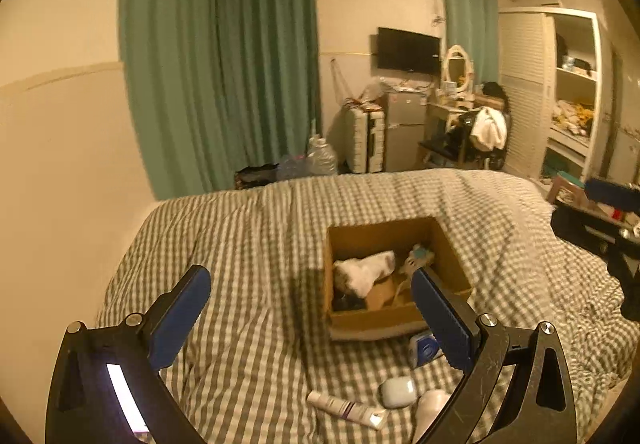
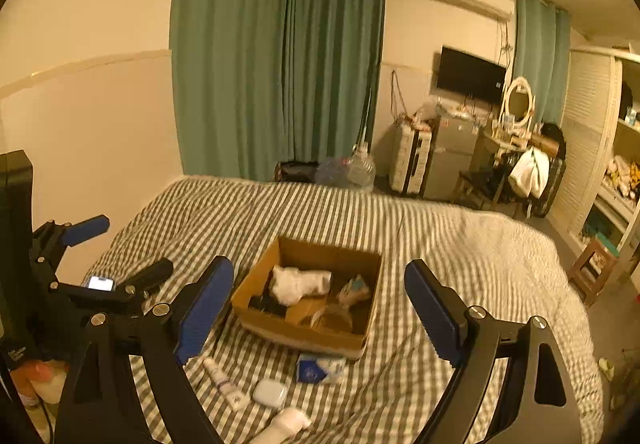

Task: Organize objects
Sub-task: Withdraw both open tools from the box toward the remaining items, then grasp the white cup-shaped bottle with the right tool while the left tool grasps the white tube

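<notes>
An open brown cardboard box [image 2: 308, 308] sits on the green-and-white checked bed cover [image 2: 460, 244], a little past the middle of the right wrist view. Inside it lie a white crumpled cloth [image 2: 298, 284] toward 10 o'clock, a pale blue-and-white item [image 2: 354, 290] toward 2 o'clock, and something dark [image 2: 268, 304] at 8 o'clock that I cannot make out.

On the cover in front of the box, from 7 to 6 o'clock, lie a slim white tube [image 2: 224, 384], a small rounded white case [image 2: 270, 393], a blue-and-white packet [image 2: 320, 369] touching the box's near wall, and a white roll [image 2: 286, 424] nearest the camera.

The right gripper [image 2: 320, 312] has its blue-padded jaws spread wide, holding nothing. The left gripper [image 1: 312, 314] is likewise wide apart and empty, with the box at its 1 o'clock.
</notes>
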Demonstrator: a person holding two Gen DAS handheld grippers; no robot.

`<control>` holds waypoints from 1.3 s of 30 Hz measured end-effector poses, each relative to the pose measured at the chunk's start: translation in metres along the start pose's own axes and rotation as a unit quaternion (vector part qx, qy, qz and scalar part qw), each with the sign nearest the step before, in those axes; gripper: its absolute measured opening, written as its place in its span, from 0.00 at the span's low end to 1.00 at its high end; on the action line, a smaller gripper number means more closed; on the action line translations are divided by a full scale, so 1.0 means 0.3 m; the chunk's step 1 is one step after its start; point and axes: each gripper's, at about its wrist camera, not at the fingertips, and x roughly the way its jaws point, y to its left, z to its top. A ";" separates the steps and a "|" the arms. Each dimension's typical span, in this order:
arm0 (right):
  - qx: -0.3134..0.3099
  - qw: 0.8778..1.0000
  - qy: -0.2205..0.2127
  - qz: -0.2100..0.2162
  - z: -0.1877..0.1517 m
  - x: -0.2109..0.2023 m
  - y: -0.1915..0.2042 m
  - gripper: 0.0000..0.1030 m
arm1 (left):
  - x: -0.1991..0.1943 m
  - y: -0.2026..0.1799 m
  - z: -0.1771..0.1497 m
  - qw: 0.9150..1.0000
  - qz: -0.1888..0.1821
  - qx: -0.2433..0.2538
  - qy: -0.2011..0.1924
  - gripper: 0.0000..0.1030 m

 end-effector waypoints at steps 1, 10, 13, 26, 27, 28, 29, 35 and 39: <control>0.001 1.000 0.005 -0.002 -0.026 0.012 0.003 0.85 | 0.004 0.007 -0.024 1.000 0.002 -0.005 0.002 1.00; 0.024 0.993 0.114 -0.021 -0.355 0.292 0.001 0.85 | 0.183 -0.014 -0.331 0.997 0.022 -0.026 0.068 1.00; 0.033 0.984 0.173 -0.006 -0.480 0.413 -0.001 0.85 | 0.253 -0.043 -0.410 0.995 0.026 -0.013 0.091 1.00; -0.016 0.954 0.298 -0.003 -0.713 0.603 0.060 0.85 | 0.406 -0.067 -0.598 0.986 0.020 0.021 0.166 1.00; -0.024 0.951 0.309 0.002 -0.724 0.613 0.071 0.85 | 0.406 -0.064 -0.601 0.985 0.019 0.020 0.168 1.00; -0.030 0.946 0.324 0.011 -0.738 0.626 0.083 0.85 | 0.408 -0.063 -0.604 0.985 0.015 0.018 0.170 1.00; -0.032 0.942 0.334 0.017 -0.748 0.637 0.091 0.85 | 0.407 -0.062 -0.608 0.985 0.008 0.017 0.172 1.00; -0.036 0.931 0.361 0.041 -0.781 0.673 0.101 0.77 | 0.408 -0.069 -0.609 0.984 0.006 0.020 0.177 1.00; -0.030 0.941 0.332 0.052 -0.765 0.627 0.090 0.68 | 0.404 -0.069 -0.608 0.984 0.006 0.017 0.178 1.00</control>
